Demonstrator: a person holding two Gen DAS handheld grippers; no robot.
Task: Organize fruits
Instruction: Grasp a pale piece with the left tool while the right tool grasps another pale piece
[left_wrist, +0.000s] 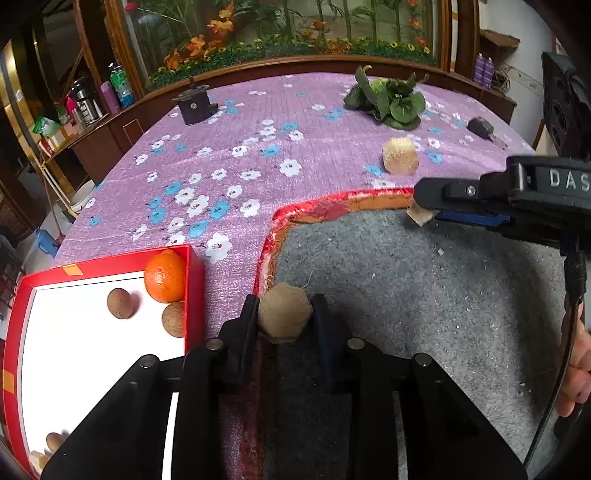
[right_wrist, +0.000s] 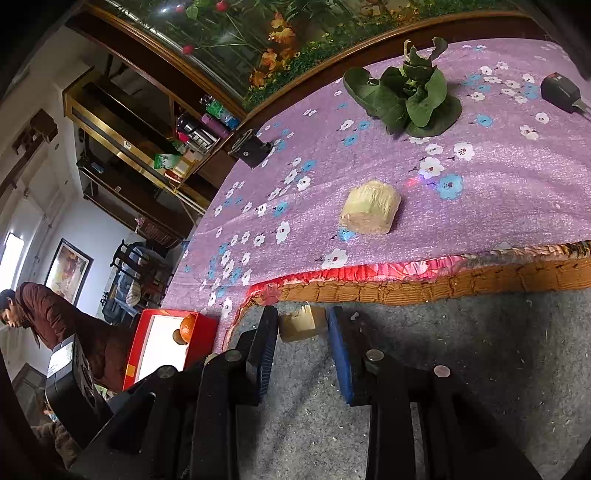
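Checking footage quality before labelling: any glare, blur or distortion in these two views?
Left wrist view: the red box has a blown-out white floor, and the table's far edge bows from fisheye. Right wrist view: horizon tilted, window at left overexposed, the pale block stays sharp.

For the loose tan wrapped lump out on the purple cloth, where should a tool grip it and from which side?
Grip the tan lump across its two flatter side faces, coming from above and from the mat edge. It lies alone on the purple cloth, well short of the greens, so both sides look clear.
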